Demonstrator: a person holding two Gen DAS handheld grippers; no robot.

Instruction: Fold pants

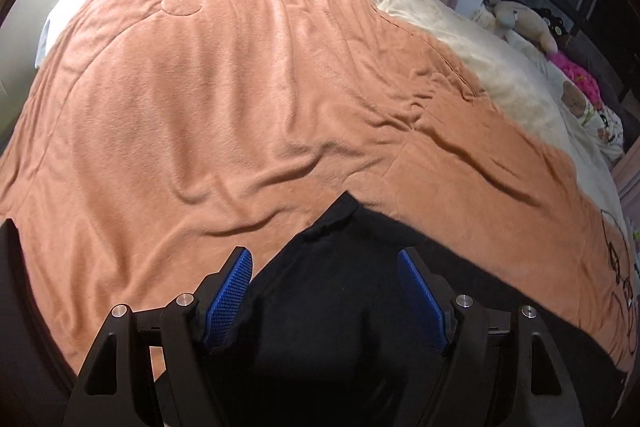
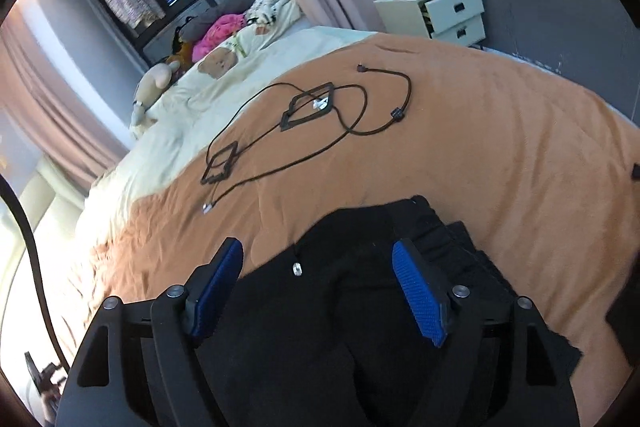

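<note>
- The black pants [image 1: 344,307] are soft, matte knit, lying on a fuzzy, rumpled orange blanket [image 1: 224,99] at the near edge of the bed.
- My left gripper [image 1: 325,297] is spread wide, its blue ribbed pads [image 1: 228,303] clamping nothing; the dark cloth lies between and beneath them, a pointed corner reaching just past the tips toward the far side.
- My right gripper [image 2: 318,289] is likewise released, textured blue pads [image 2: 418,297] apart, over the pants [image 2: 360,307] there; the gathered, ribbed waistband [image 2: 448,239] sits by the right finger, and a small pale drawstring tip [image 2: 297,269] rests on the fabric between the fingers.
- Farther off in the right view, thin black cables [image 2: 320,123] loop across the blanket [image 2: 500,131], threaded around two flat black frames [image 2: 308,107].
- Beyond lies a cream fleecy cover [image 1: 480,55], with plush toys [image 1: 520,21] at the far right.
- A pale bedside drawer unit [image 2: 434,13] stands against the grey wall.
</note>
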